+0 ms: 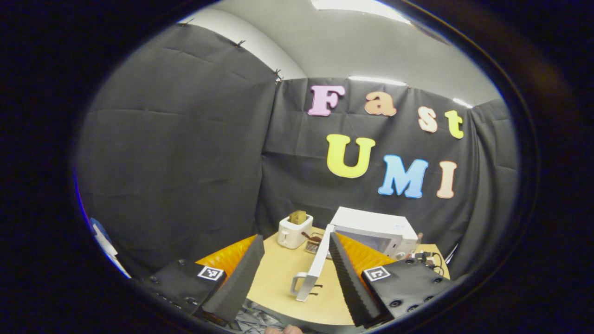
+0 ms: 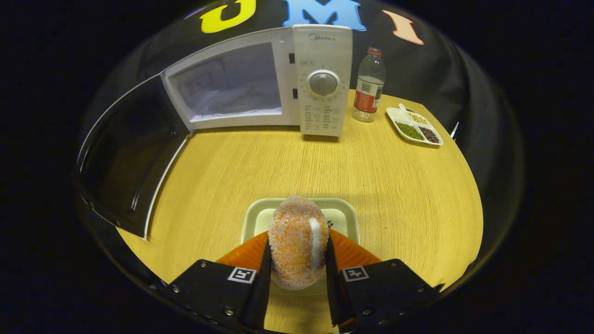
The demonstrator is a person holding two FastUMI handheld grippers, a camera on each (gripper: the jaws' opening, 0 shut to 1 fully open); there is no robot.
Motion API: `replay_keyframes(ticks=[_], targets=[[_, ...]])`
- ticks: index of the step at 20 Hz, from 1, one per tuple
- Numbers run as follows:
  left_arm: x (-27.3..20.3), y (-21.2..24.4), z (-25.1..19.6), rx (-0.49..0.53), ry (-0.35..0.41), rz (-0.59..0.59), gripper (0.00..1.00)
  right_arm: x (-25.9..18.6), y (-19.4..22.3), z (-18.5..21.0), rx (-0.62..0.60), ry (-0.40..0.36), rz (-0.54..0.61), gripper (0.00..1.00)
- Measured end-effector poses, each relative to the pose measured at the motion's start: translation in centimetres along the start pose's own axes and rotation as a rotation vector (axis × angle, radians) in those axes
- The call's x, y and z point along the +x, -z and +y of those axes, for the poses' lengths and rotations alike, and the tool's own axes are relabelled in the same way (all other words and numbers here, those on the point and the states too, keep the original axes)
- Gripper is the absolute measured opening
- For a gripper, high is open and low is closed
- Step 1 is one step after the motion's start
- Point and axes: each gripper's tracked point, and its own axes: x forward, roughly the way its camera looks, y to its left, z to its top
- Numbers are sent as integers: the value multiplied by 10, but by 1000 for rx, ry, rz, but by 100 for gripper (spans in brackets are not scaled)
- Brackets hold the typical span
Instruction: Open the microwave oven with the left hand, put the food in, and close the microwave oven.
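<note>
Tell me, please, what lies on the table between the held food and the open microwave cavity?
Bare tabletop only, in the right gripper view: nothing stands between the food in the right gripper and the microwave.

The round wooden table (image 2: 394, 185) carries the open microwave (image 2: 320, 79) far, a bottle (image 2: 368, 86) and divided dish (image 2: 415, 126) far right, a tray (image 2: 343, 215) near.

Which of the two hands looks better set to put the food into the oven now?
The right. Its gripper is shut on the orange sugared pastry over the tray, facing the microwave oven, whose door is swung open. The left gripper is open, empty and farther back.
</note>
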Motion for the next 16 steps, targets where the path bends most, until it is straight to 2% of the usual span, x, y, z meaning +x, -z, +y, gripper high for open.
replay_keyframes(ticks=[4, 7, 8, 9, 12, 14, 15, 16], targets=[[-2, 3, 8, -2, 93, -3, 88, -18, -39, 49, 156, -87, -58, 52], [8, -8, 13, -17, 118, -17, 88, -11, -59, 75, 212, -106, -78, 52], [13, -9, 15, -25, 117, -15, 99, -6, -66, 85, 238, -127, -80, 52], [19, -10, 19, -32, 107, -12, 93, 0, -73, 95, 257, -142, -79, 52], [33, -15, 26, -72, 70, 18, 93, 25, -105, 124, 345, -191, -101, 52], [39, -10, 35, -65, 33, 46, 91, 49, -119, 142, 418, -221, -98, 50], [42, -7, 40, -50, 13, 62, 94, 60, -126, 149, 447, -227, -101, 52], [46, -3, 43, -35, -4, 82, 88, 69, -136, 153, 475, -228, -113, 52]])
